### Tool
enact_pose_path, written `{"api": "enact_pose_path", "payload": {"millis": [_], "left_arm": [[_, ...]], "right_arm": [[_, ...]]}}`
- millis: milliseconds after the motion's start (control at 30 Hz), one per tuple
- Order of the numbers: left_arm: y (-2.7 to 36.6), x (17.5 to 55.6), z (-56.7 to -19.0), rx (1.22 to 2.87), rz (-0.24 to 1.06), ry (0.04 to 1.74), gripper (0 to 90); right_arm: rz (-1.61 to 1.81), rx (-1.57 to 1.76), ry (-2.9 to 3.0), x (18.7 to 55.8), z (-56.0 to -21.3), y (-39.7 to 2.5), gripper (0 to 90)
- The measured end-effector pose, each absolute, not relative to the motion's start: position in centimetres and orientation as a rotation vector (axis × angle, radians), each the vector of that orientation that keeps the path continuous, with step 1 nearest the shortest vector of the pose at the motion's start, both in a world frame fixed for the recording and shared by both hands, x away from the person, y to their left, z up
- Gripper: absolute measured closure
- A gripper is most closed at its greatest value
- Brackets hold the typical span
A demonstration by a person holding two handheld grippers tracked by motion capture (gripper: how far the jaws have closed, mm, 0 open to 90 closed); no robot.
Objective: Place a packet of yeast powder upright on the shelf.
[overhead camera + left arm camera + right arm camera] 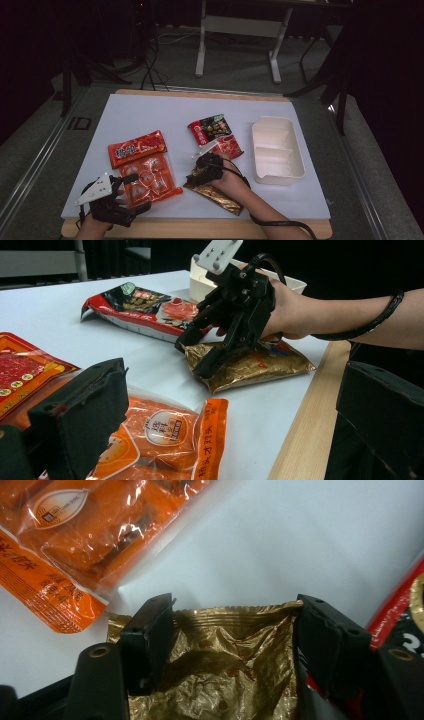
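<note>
Your left gripper (131, 192) is hovering at the near left corner of the table (150, 112), its jaws spread wide and gripping nothing. In the left gripper view they are standing far apart at the two sides of the picture, with the orange packet (165, 437) lying below and between them, and you cannot tell whether the left jaw is touching it. From above, that packet (150, 180) is lying flat just beside the gripper, toward the middle of the table.

Your right gripper (196, 169) is sitting near the front centre, over the gold packet (220, 199). In the right gripper view, the gold packet (225, 660) is lying between the two jaws, its crimped far edge level with their tips. The jaws are parted about as wide as the packet, one at each side edge, and it is hard to say whether they are pressing it; they are not yet clenched on it. The left gripper view is showing the same gold packet (250, 367) flat on the table under the gripper (195, 357), with your right hand (290, 310) behind it.

Farther out, a red packet (136, 148) is lying beyond the orange one, touching its far edge. A red and black packet (215, 134) is lying just past your right gripper. A white tray (295, 160) with two compartments is standing to its right.
</note>
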State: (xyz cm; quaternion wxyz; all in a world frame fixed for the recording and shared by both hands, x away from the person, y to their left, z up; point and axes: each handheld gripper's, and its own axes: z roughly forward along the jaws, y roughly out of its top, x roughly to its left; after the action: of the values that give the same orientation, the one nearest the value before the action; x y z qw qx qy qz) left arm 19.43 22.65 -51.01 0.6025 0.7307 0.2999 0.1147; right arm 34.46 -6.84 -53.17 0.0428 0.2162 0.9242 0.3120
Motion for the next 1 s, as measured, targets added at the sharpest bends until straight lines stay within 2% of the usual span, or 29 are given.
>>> {"api": "enact_pose_path", "payload": {"millis": [333, 533, 667, 733, 1000], "left_arm": [[22.6, 19.4, -51.0, 1.698, 0.268, 0.695, 0.4], [22.7, 19.4, -51.0, 1.699, 0.271, 0.697, 0.4], [22.6, 19.4, -51.1, 1.702, 0.271, 0.698, 0.4], [22.7, 19.5, -51.0, 1.7, 0.272, 0.699, 0.4], [22.6, 19.5, -51.1, 1.702, 0.272, 0.699, 0.4]], "right_arm": [[0.849, 0.603, 2.842, 33.9, -53.3, -6.5, 50.8], [0.815, 0.571, 2.868, 33.5, -53.0, -6.3, 68.2], [0.8, 0.565, 2.887, 33.7, -52.9, -6.5, 84.1], [0.786, 0.545, 2.89, 33.7, -52.7, -6.4, 87.7], [0.891, 0.562, 2.85, 33.4, -50.7, -7.5, 88.8]]}}
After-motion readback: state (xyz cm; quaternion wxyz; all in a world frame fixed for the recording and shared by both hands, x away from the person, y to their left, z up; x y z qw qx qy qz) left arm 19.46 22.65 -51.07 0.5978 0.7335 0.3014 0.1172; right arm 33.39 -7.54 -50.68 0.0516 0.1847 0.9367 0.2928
